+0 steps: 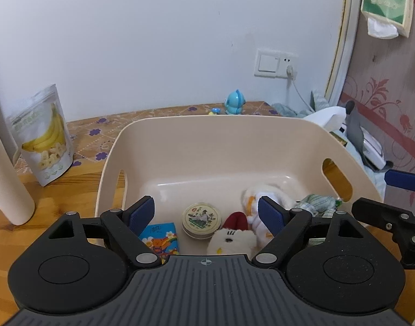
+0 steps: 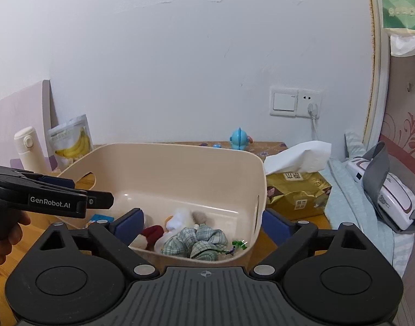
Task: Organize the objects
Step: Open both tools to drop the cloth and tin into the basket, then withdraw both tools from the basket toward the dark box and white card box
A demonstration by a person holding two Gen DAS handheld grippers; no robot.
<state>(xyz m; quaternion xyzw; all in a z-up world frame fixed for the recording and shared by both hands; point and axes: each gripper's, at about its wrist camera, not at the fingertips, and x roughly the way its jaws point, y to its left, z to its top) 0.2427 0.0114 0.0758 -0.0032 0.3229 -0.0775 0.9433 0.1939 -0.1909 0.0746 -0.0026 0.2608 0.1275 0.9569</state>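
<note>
My left tool [image 2: 52, 198] carries the white lettering "GenRobot.AI" along its black side, seen from my right wrist. The gold tissue pack [image 2: 297, 193] at the counter's right edge bears printed characters and a code square, too small to read.

- You see a beige plastic basket with cut-out handles [image 1: 262, 125] upright on the bench.
- Inside, along its near wall from left: a blue cartoon-bear packet [image 1: 161, 237], a round cream tin [image 1: 201, 217], a white plush toy with red cap [image 1: 232, 236], a crumpled green plaid cloth [image 2: 196, 241].
</note>
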